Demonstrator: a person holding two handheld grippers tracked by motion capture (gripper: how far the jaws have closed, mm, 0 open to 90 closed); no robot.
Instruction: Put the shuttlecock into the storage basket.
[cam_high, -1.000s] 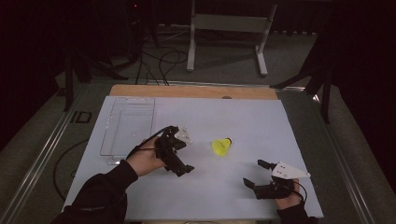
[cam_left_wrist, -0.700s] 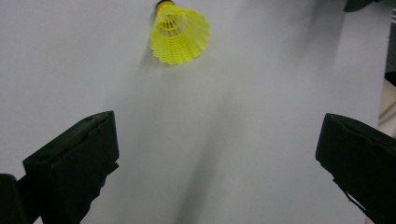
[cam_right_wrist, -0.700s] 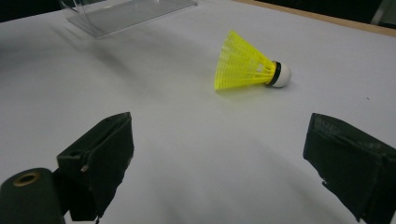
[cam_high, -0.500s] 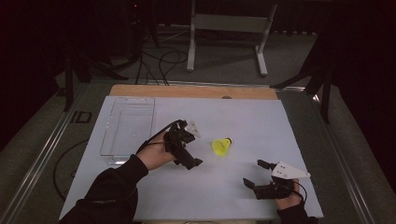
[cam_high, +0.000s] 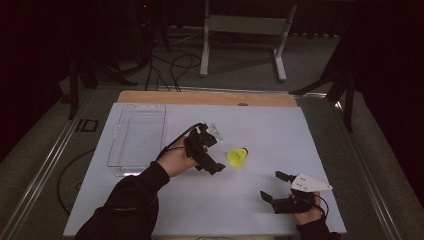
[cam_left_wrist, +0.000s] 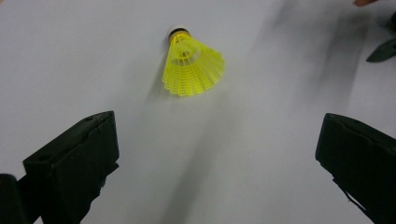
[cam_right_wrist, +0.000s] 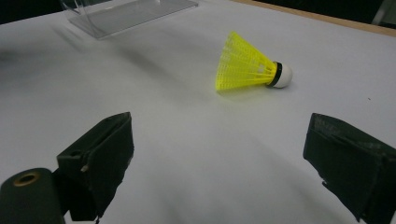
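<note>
**Left gripper closes in on a yellow shuttlecock lying on the white table**

Jaws spread wide and holding nothing, the left gripper hovers just beside the shuttlecock, which lies on its side near the middle of the table. In the left gripper view the shuttlecock sits ahead of the two black jaws and between their lines, its open yellow skirt turned toward the gripper and its white cork tip pointing away. The right gripper, likewise gaping and empty, rests low near the table's front edge, well apart from the shuttlecock; in the right gripper view the shuttlecock lies farther off, cork tip to the right. A clear plastic tray stands empty at the left of the table, beyond the person's left hand

The shuttlecock looks very light, likely to skid or roll in an arc on the smooth sheet at the slightest nudge. Its mesh skirt appears thin and springy, so a hard squeeze there would probably buckle it, though a gentle pinch should hold. The firmest hold looks to be at the cork tip or the black band just behind it, where the body is stiff; from this side, though, the skirt is what faces the jaws, so closing softly across its narrower end seems the safer choice
</note>
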